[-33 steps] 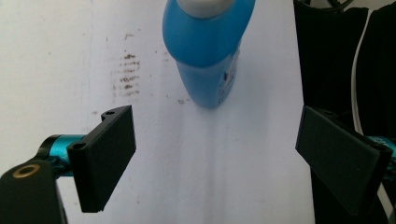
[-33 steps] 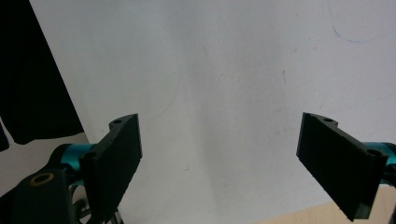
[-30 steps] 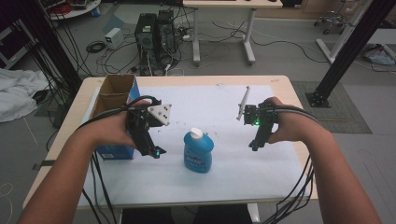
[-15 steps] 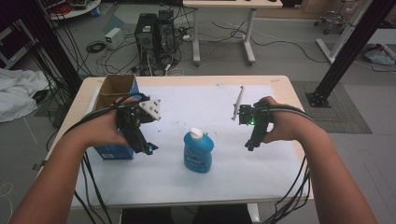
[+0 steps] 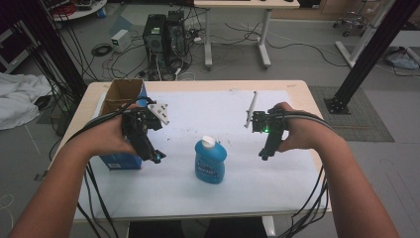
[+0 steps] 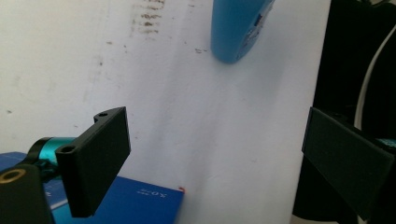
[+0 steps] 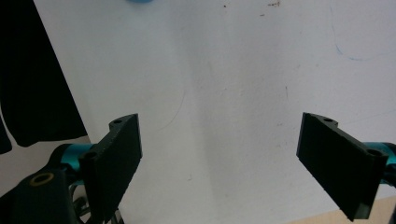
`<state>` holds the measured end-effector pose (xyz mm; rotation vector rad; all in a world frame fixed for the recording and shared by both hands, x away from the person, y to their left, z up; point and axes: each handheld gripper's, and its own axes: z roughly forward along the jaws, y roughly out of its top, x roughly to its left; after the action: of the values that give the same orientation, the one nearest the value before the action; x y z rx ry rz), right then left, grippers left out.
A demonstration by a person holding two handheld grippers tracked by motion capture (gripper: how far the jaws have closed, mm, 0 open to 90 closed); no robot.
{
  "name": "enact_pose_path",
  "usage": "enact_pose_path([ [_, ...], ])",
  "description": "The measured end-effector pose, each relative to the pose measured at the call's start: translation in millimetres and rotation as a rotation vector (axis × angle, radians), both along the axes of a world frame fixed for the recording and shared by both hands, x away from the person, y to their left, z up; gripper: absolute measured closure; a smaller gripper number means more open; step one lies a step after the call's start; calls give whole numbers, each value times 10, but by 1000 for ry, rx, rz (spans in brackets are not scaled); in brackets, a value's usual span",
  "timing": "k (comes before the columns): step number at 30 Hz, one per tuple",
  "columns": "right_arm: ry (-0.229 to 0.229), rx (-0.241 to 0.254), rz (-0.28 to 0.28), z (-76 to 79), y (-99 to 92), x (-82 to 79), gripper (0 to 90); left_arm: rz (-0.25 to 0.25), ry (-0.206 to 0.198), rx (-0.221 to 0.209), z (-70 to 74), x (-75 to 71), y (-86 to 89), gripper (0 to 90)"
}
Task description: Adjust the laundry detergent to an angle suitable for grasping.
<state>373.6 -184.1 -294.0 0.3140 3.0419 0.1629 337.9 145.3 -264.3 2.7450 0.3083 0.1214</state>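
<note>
- Blue plastic bottle (image 5: 210, 161) with a white cap stands upright on the white sheet near the middle of the desk (image 5: 297, 89), between the two hands and apart from both.
- Its lower end also appears at the top of the left gripper view (image 6: 238, 28). The label carries white print, too small and blurred to read.
- Left hand-held gripper (image 5: 154, 156) has drawn back toward the desk's left edge over the last second. Its jaws stand wide apart and hold nothing, as the left gripper view confirms (image 6: 219, 158).
- Right hand-held gripper (image 5: 264, 154) has shifted only slightly. It hovers to the right of the bottle, jaws likewise spread wide and empty over bare white sheet (image 7: 219, 163).
- Judgement: with the left hand retreating and neither tool closing in, the bottle is not yet grasped; an approach remains to be made.
- Blue carton (image 5: 121, 161), open at the top with a brown cardboard interior, sits at the left edge beside the left hand. Faint writing on its blue face in the left gripper view (image 6: 149, 193) cannot be made out.
- Slender grey rod-like object (image 5: 251, 106) lies on the sheet beyond the right hand; its nature cannot be told.
</note>
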Motion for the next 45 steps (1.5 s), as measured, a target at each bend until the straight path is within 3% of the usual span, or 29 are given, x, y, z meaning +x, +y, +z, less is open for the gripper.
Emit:
enact_pose_path([
  [7,0,-4,-1,8,4,-3,133,1,-7,36,12,-36,-14,79],
  [9,1,-1,-2,8,4,-3,133,-14,-39,67,15,-63,-22,79],
  [10,2,0,0,11,3,-3,133,-17,-34,76,17,-69,-24,78],
  [14,1,2,0,14,-7,-1,133,-27,1,75,30,-83,-37,78],
  [19,2,3,9,14,-16,10,133,-42,-8,71,39,-89,-65,78],
  [26,3,-1,5,29,-8,10,133,-36,-18,124,90,-58,-83,78],
  [30,9,-6,16,43,2,16,133,-44,-30,185,135,-36,-89,79],
  [35,16,-16,22,55,36,2,133,-49,-1,227,165,-1,-94,79],
  [45,28,-47,28,61,131,-19,133,-78,18,314,220,47,-113,79],
])
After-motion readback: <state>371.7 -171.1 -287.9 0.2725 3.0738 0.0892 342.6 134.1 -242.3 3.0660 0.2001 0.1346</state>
